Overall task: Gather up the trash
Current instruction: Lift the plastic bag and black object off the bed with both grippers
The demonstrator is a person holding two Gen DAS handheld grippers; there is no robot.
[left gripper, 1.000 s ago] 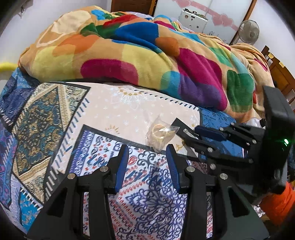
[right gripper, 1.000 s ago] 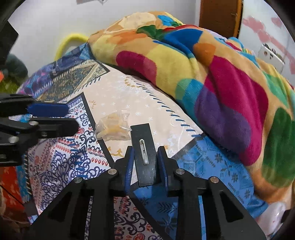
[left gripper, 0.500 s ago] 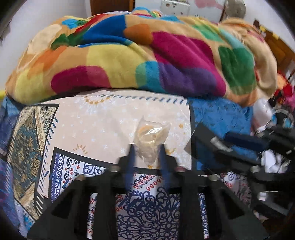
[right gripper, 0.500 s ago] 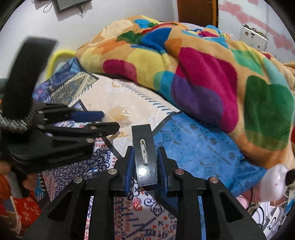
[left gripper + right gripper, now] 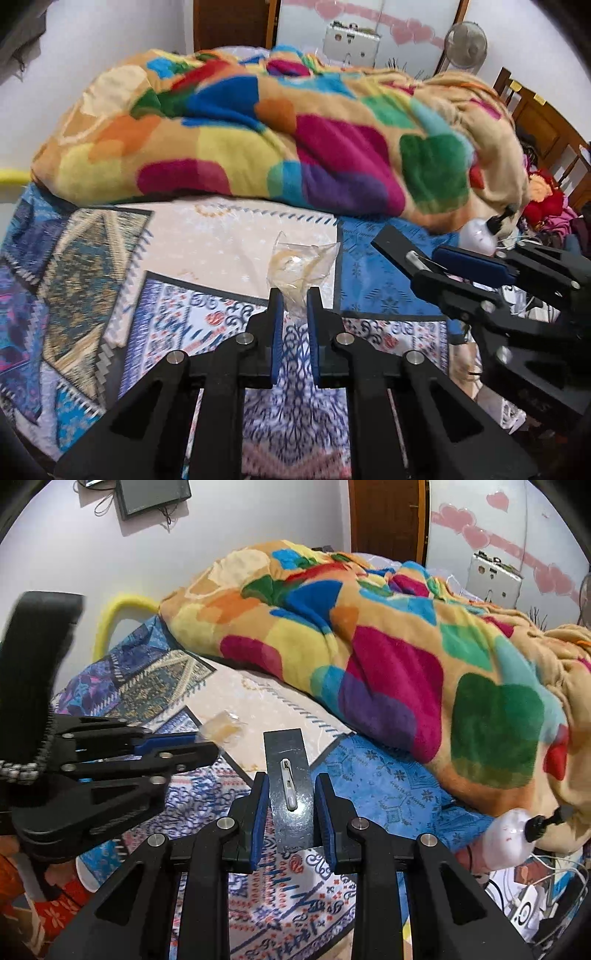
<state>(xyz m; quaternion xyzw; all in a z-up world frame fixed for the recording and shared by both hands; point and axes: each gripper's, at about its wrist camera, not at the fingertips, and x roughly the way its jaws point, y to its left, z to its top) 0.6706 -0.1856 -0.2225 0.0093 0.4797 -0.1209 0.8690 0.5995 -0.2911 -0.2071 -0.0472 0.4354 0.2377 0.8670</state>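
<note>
My left gripper (image 5: 294, 300) is shut on the lower edge of a clear plastic bag (image 5: 300, 263) with something yellowish inside, held above the patterned bedsheet (image 5: 207, 243). The bag also shows in the right wrist view (image 5: 223, 731), at the left gripper's tip. My right gripper (image 5: 290, 792) is shut on a black rectangular card (image 5: 288, 775) with a small white safety pin on it, and holds it over the bed's edge. The right gripper shows in the left wrist view (image 5: 436, 264), to the right of the bag.
A bulky multicoloured blanket (image 5: 280, 140) lies across the far half of the bed. A yellow bed rail (image 5: 118, 609) stands at the left. Cables and a white device (image 5: 528, 904) lie on the floor at the right, next to a white bottle (image 5: 511, 836).
My left gripper moved forward onto the plastic bag, closed on it and lifted it off the sheet. My right gripper drew back to the right with the black card.
</note>
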